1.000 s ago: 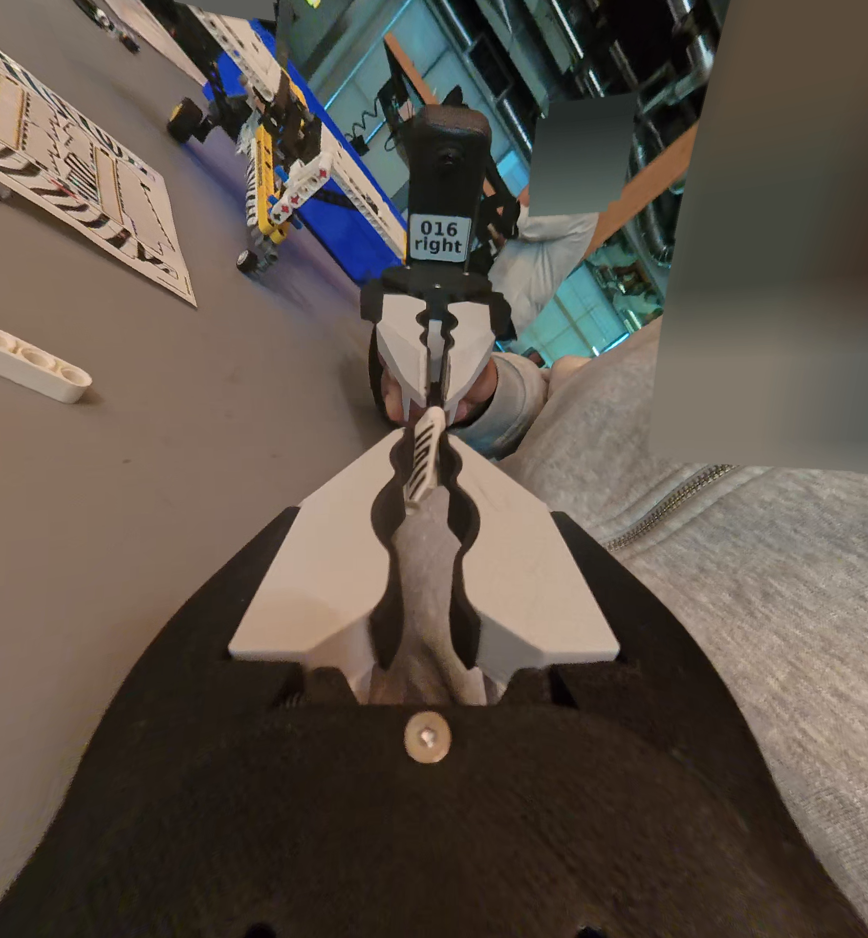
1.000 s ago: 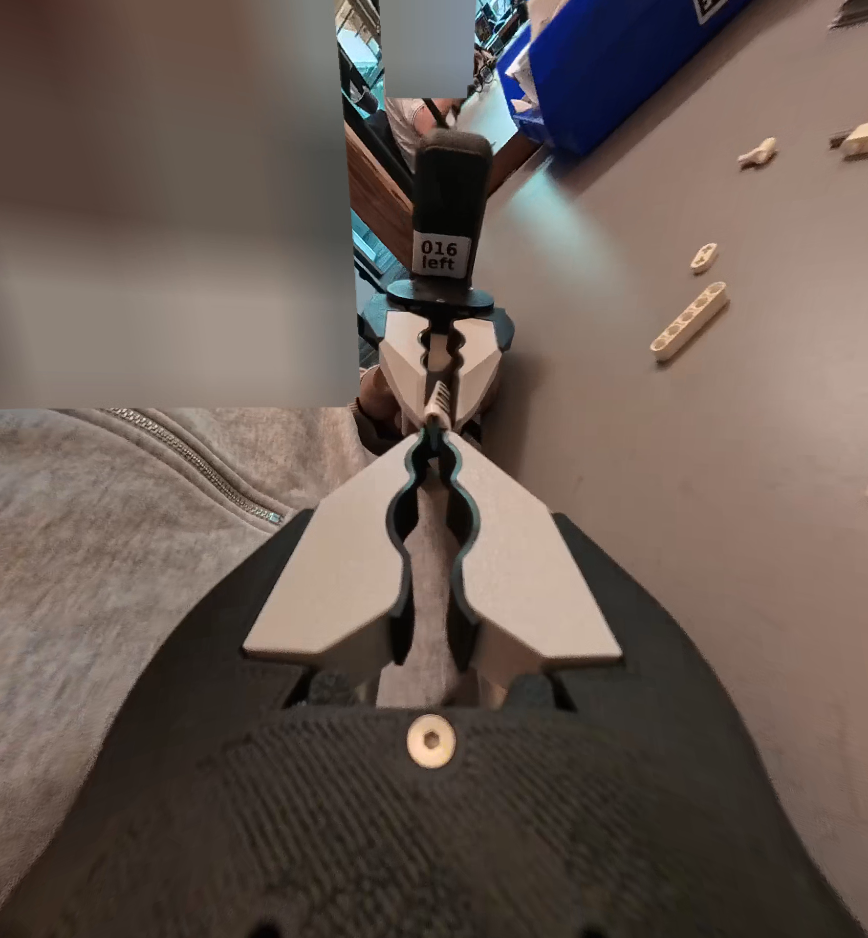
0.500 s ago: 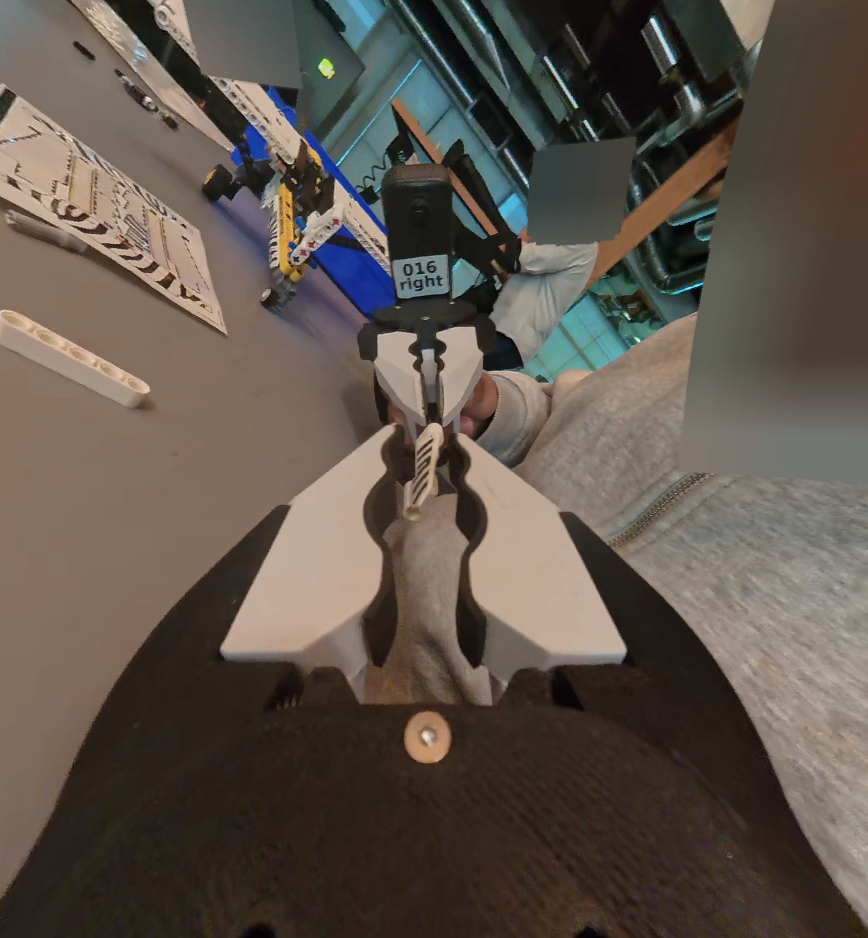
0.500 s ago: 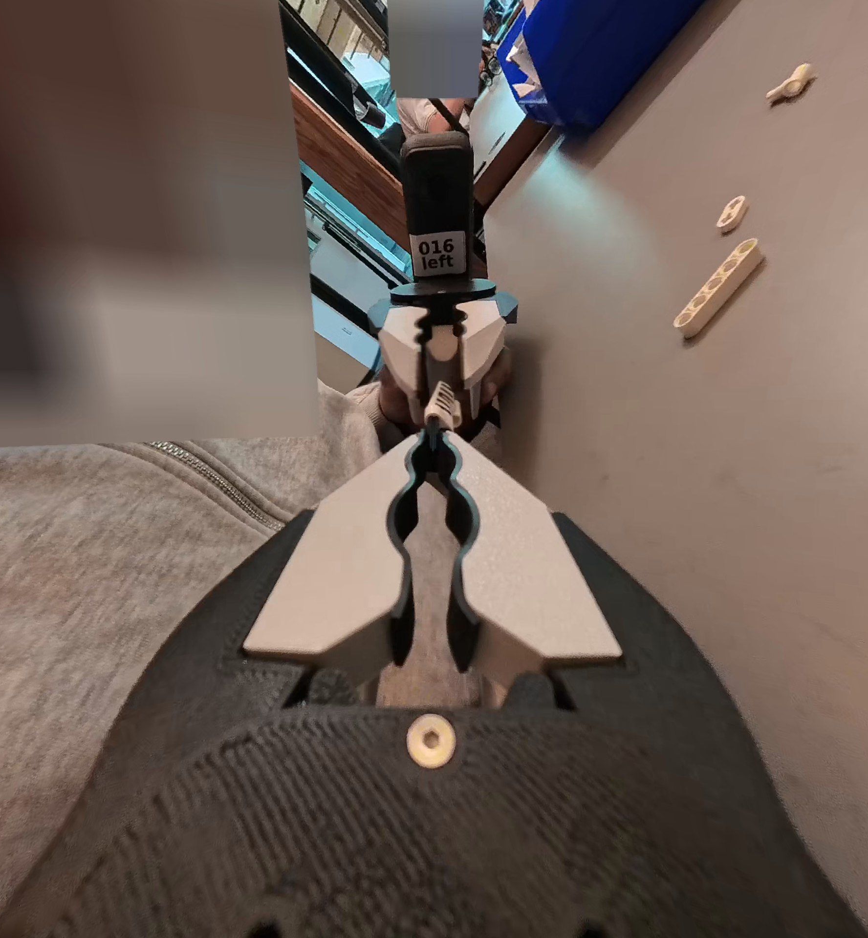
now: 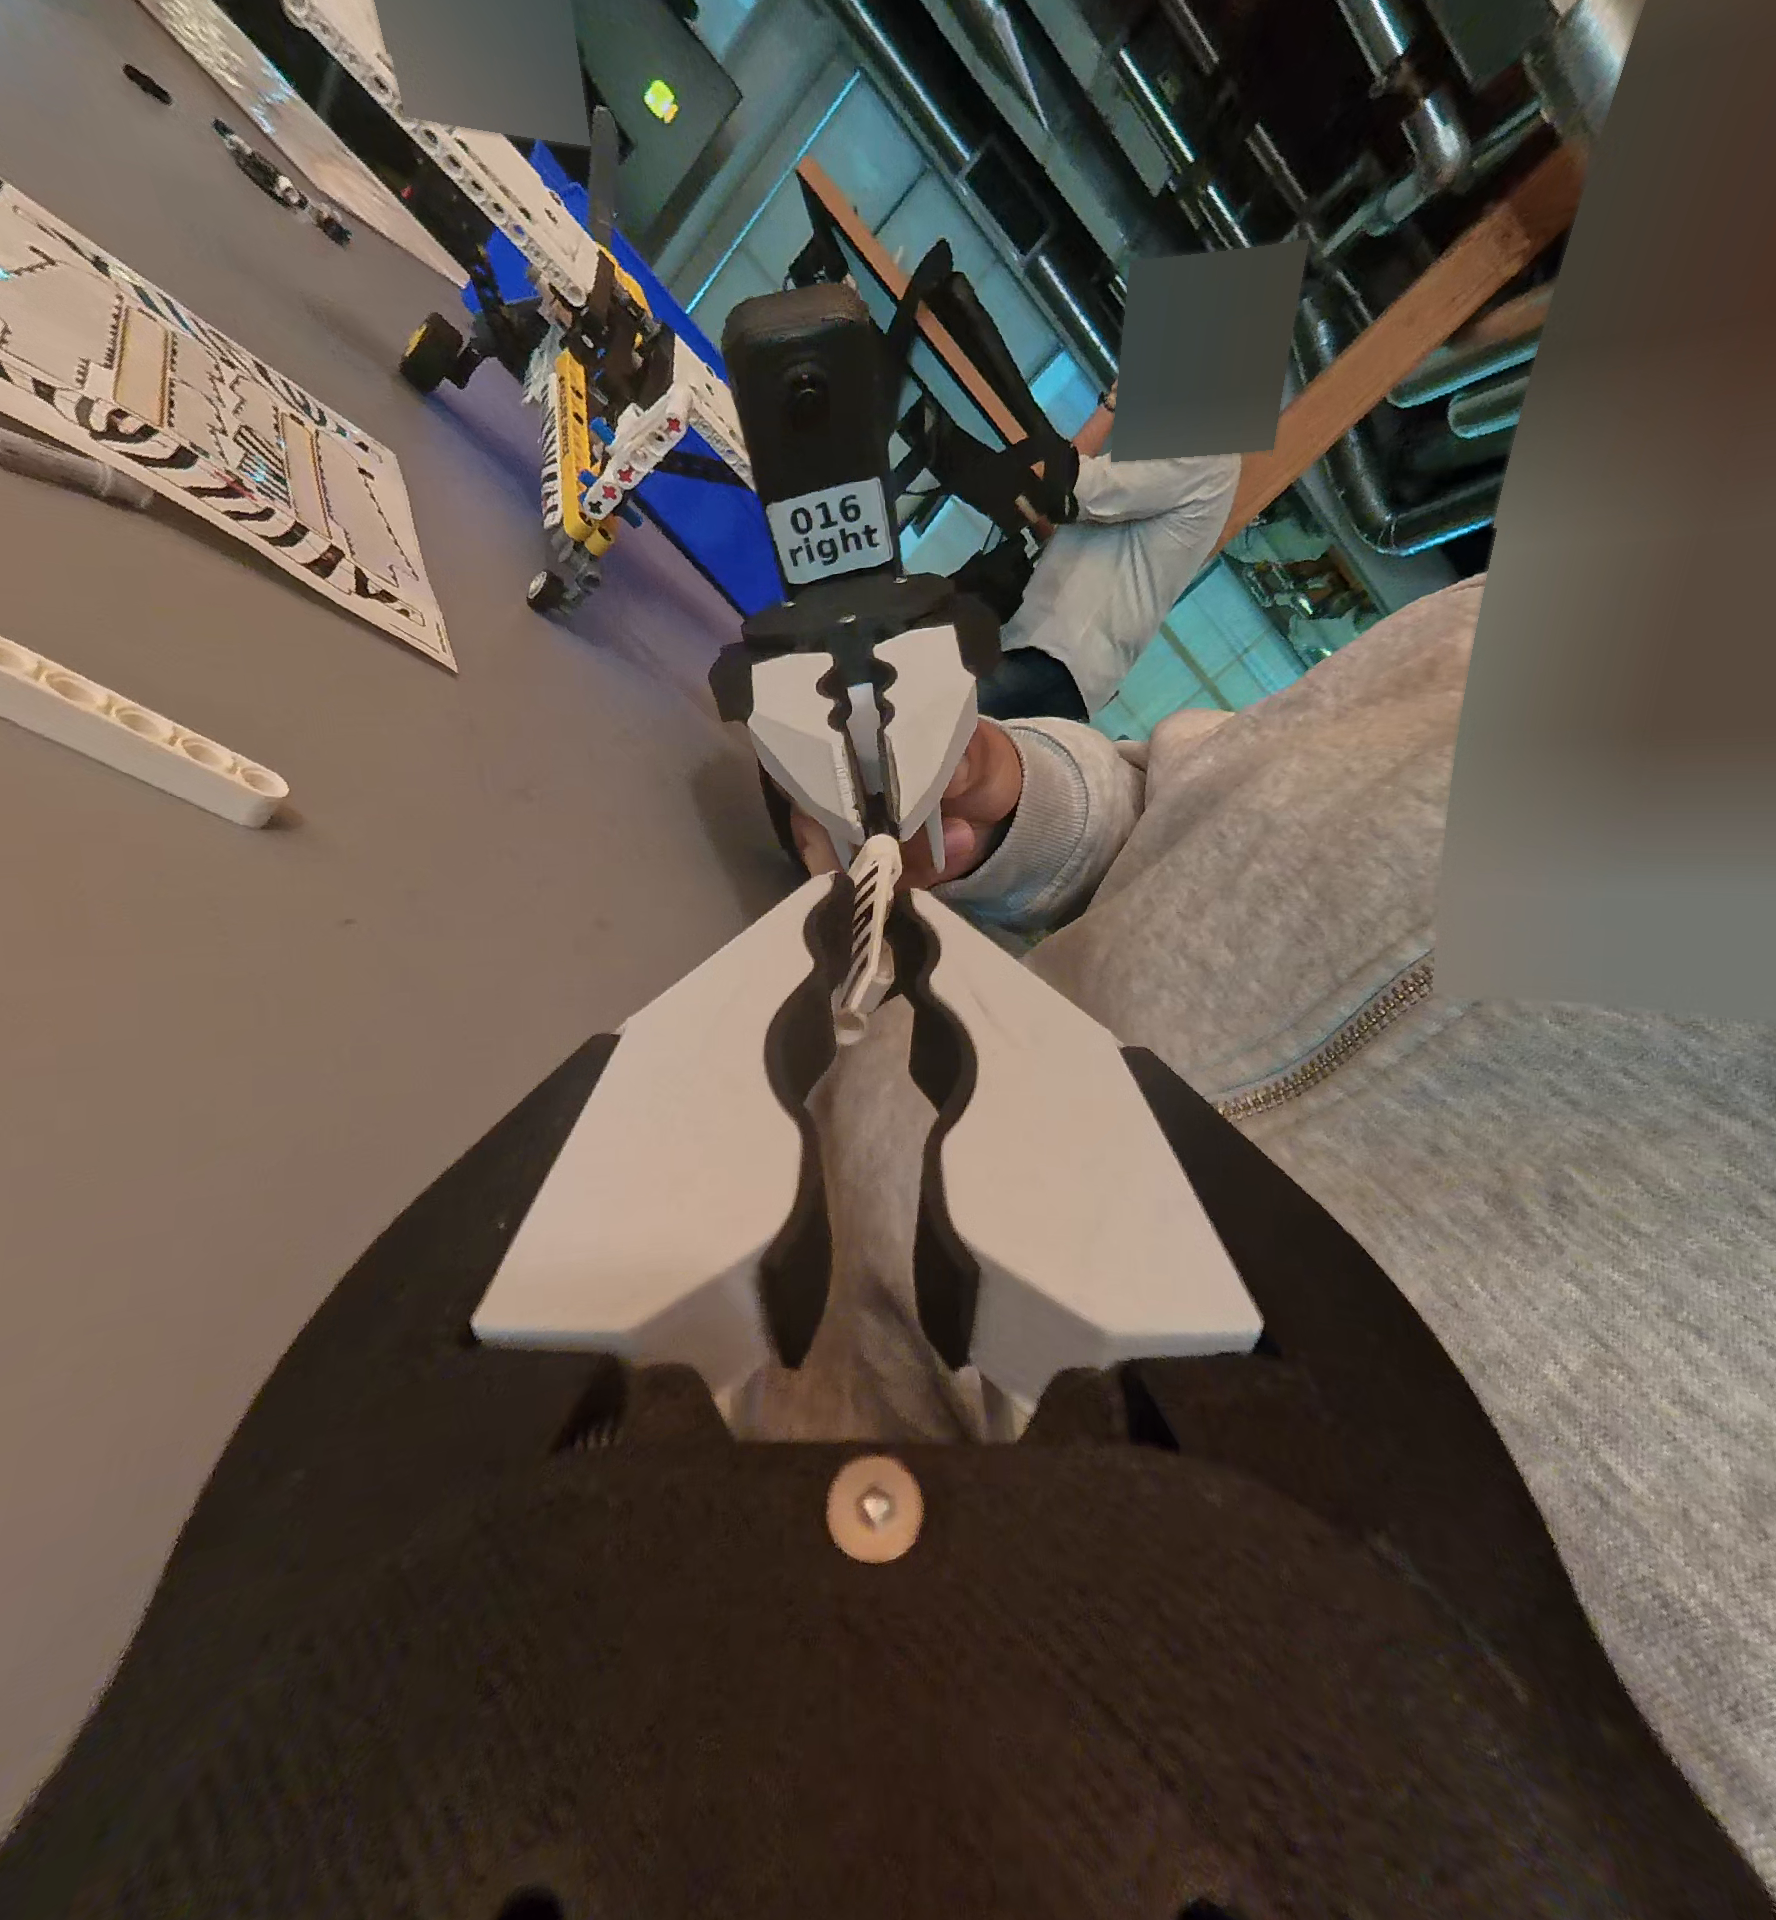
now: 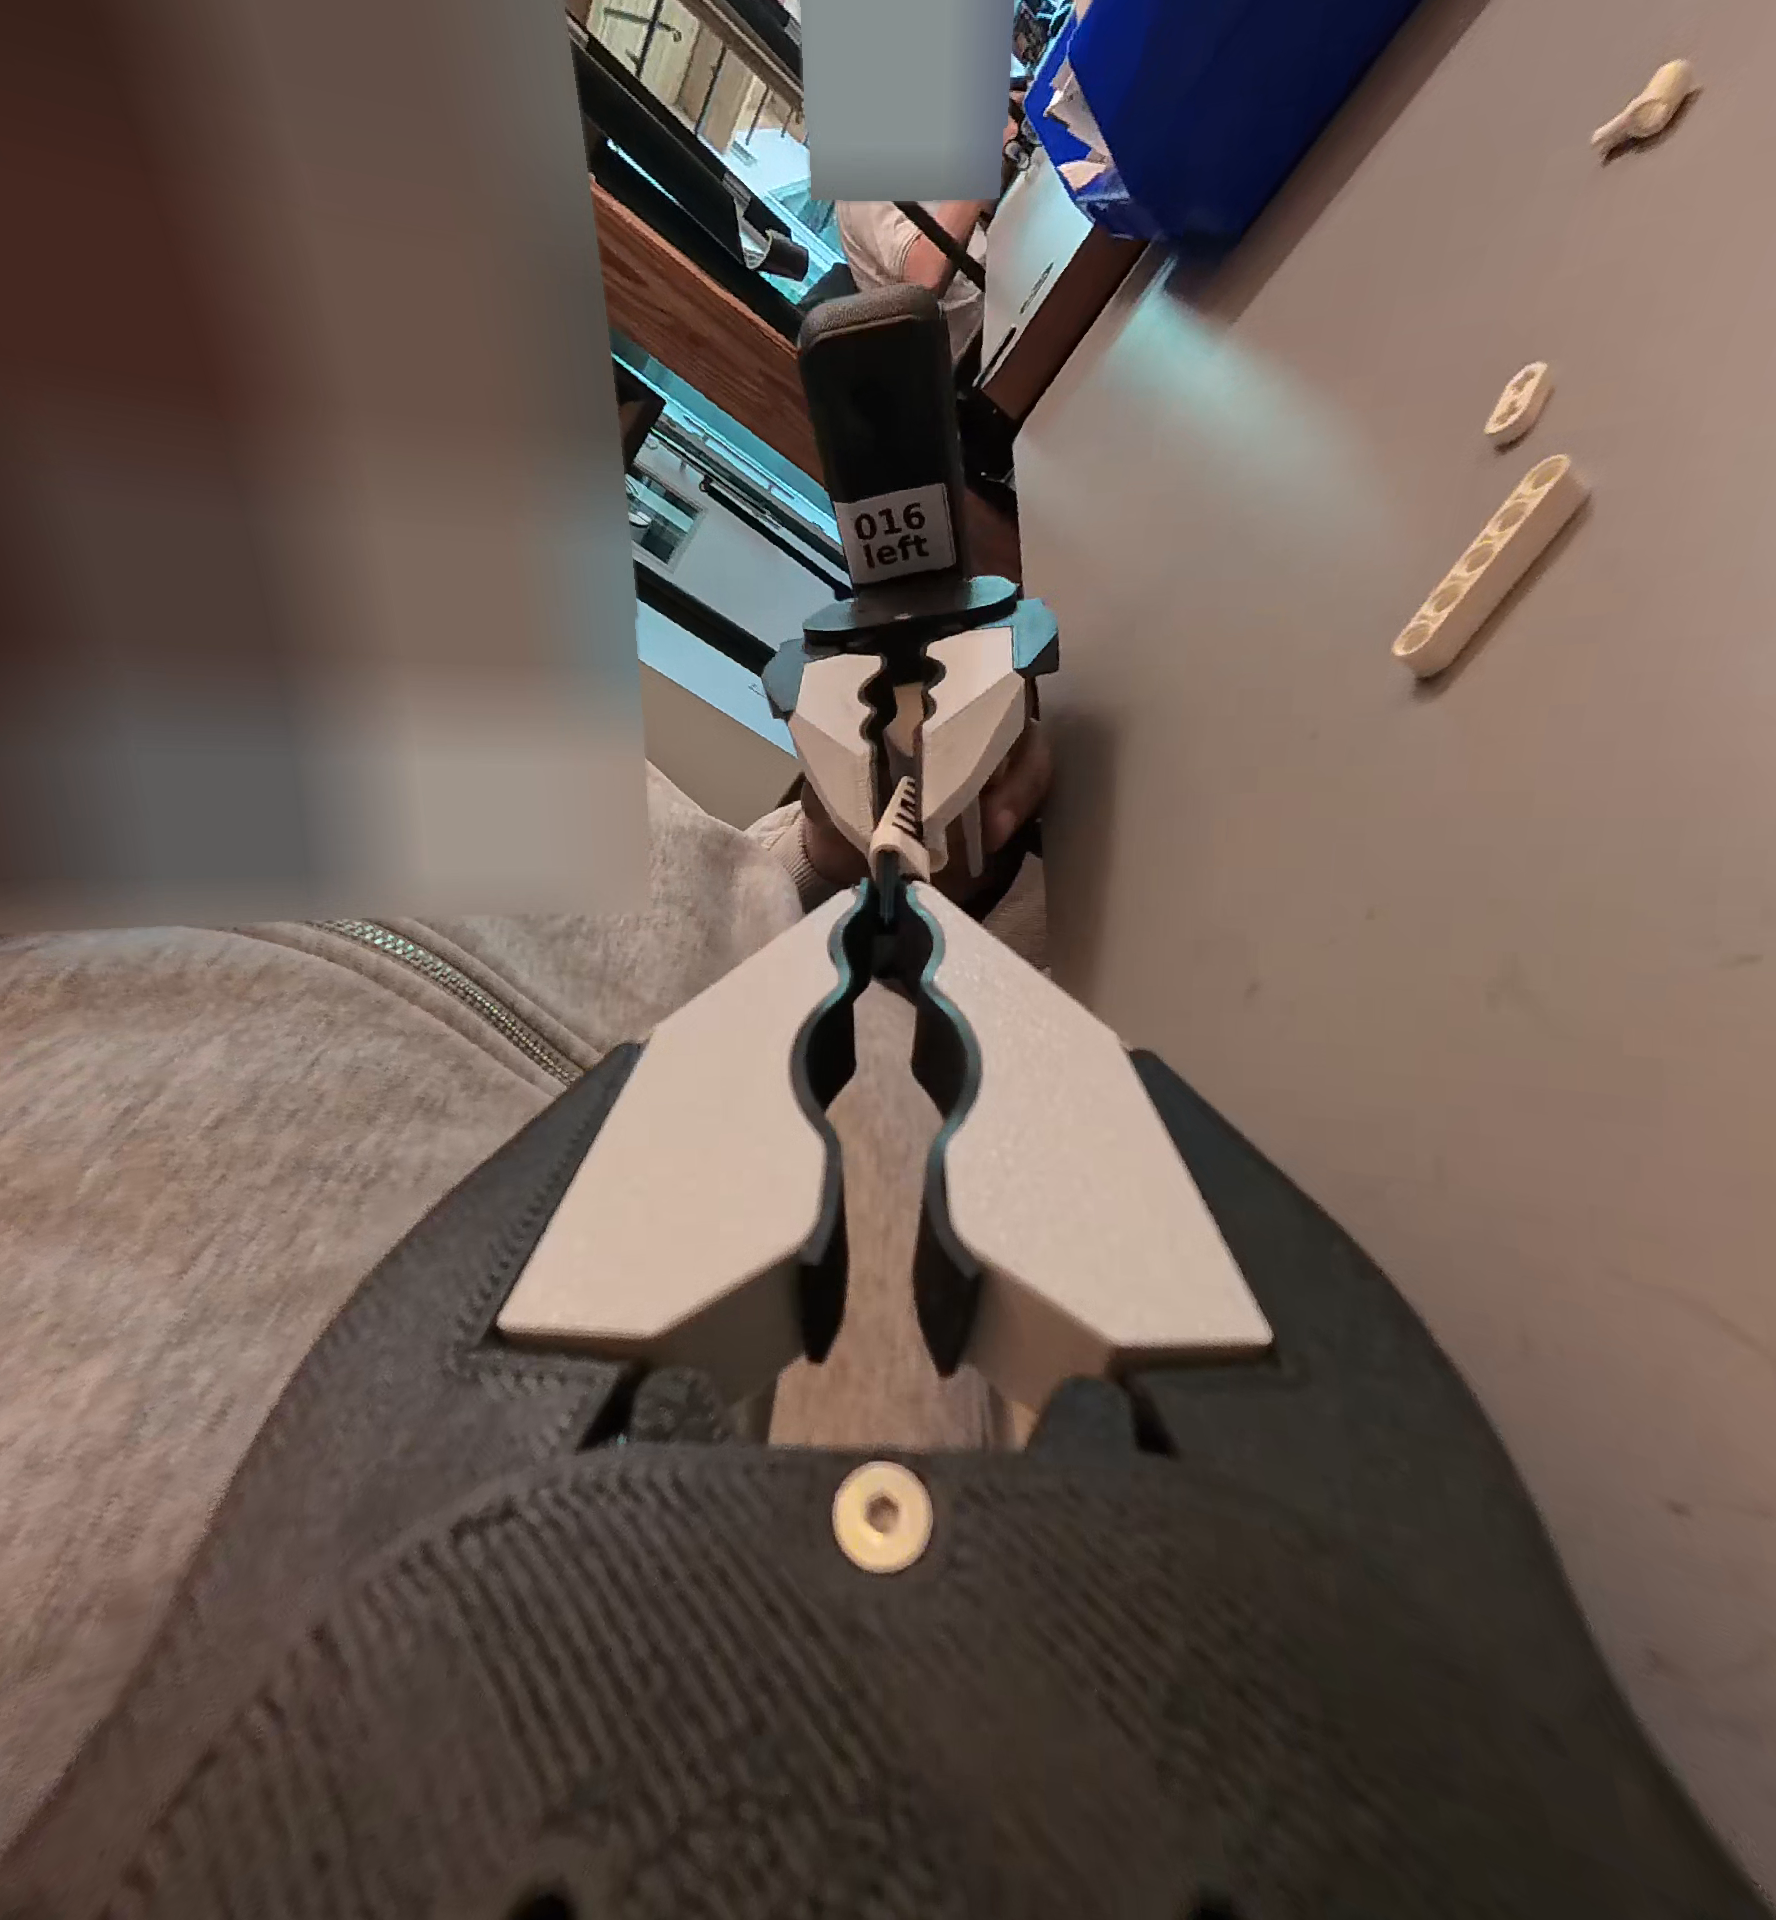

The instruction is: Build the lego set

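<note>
Here, two hand-held grippers meet tip to tip above the desk (image 5: 240, 1039): the left hand-held gripper (image 5: 868, 914) pinches a white striped lego piece (image 5: 866, 940), and the right hand-held gripper (image 6: 889, 914) clamps a small dark part at that piece's far end. A white lego beam (image 5: 115, 727) lies well apart on the desk, near a printed sheet (image 5: 188, 416).

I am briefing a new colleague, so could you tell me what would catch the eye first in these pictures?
The two grippers meet tip to tip mid-air: the left gripper pinches a small white striped lego piece, and the right gripper closes on something dark at its end. On the grey table lie a white beam with holes, a printed sheet and a half-built yellow and black model.
</note>
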`<action>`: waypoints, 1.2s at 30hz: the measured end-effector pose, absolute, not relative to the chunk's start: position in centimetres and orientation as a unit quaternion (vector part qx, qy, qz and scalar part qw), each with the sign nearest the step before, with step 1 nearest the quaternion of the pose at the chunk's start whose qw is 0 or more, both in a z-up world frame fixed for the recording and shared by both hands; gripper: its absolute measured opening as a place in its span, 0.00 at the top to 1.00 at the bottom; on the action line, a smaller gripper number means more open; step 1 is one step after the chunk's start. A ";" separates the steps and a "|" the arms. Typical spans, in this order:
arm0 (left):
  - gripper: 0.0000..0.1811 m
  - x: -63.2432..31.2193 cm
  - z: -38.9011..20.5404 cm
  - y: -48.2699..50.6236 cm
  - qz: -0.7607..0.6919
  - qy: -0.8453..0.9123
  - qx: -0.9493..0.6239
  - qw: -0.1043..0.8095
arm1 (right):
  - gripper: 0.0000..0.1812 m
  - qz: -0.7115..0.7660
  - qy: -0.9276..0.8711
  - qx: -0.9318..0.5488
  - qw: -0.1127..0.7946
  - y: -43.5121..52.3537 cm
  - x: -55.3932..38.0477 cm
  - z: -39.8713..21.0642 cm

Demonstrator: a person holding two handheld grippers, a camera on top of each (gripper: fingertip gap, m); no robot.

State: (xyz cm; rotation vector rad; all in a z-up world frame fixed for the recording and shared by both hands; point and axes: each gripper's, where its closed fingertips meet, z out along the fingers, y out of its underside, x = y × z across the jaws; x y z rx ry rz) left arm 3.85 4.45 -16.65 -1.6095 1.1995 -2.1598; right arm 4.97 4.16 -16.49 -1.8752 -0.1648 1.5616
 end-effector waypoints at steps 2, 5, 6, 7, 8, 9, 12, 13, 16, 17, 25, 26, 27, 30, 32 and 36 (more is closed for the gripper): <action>0.98 3.9 -16.7 4.5 -0.731 0.397 -0.547 0.093 | 0.99 0.588 -0.079 -0.725 0.349 4.1 5.0 -16.5; 0.98 3.9 -16.7 4.5 -0.738 0.381 -0.550 0.085 | 0.99 0.560 -0.114 -0.733 0.369 4.0 4.9 -16.5; 0.98 4.0 -16.7 4.5 -0.739 0.377 -0.553 0.082 | 0.99 0.546 -0.129 -0.737 0.377 4.0 4.9 -16.5; 0.98 4.0 -16.6 4.5 -0.740 0.372 -0.555 0.081 | 0.99 0.532 -0.144 -0.740 0.386 4.0 4.9 -16.4; 0.98 4.0 -16.6 4.5 -0.743 0.366 -0.555 0.078 | 0.99 0.521 -0.159 -0.741 0.392 3.9 4.9 -16.4; 0.98 4.1 -16.5 4.5 -0.745 0.360 -0.556 0.074 | 0.99 0.512 -0.171 -0.742 0.398 3.9 5.0 -16.3; 0.98 4.1 -16.6 4.6 -0.743 0.358 -0.561 0.072 | 0.99 0.489 -0.195 -0.749 0.402 3.9 5.0 -16.5; 0.98 4.1 -16.7 4.6 -0.743 0.356 -0.563 0.070 | 0.99 0.480 -0.204 -0.751 0.405 3.9 5.0 -16.5; 0.99 4.1 -16.6 4.6 -0.750 0.341 -0.564 0.056 | 0.99 0.458 -0.228 -0.754 0.411 3.9 5.0 -16.6; 0.99 4.2 -16.5 4.7 -0.753 0.334 -0.565 0.053 | 0.99 0.449 -0.236 -0.757 0.413 3.9 5.0 -16.7; 1.00 4.5 -16.4 5.0 -0.760 0.297 -0.577 0.040 | 0.99 0.403 -0.283 -0.758 0.428 4.0 5.3 -17.3; 1.00 4.6 -16.4 5.1 -0.761 0.293 -0.577 0.039 | 0.99 0.399 -0.285 -0.756 0.433 4.1 5.3 -17.2; 1.00 4.6 -16.3 5.1 -0.761 0.294 -0.576 0.042 | 0.99 0.398 -0.286 -0.755 0.436 4.1 5.4 -17.1; 0.99 4.7 -16.3 5.3 -0.741 0.324 -0.583 0.087 | 0.99 0.411 -0.272 -0.756 0.431 4.3 5.5 -16.9; 0.98 4.7 -16.4 5.3 -0.720 0.355 -0.586 0.110 | 0.99 0.408 -0.277 -0.754 0.434 4.3 5.4 -16.8; 0.97 4.6 -16.8 5.1 -0.696 0.389 -0.592 0.121 | 0.99 0.402 -0.285 -0.751 0.440 4.1 5.3 -16.8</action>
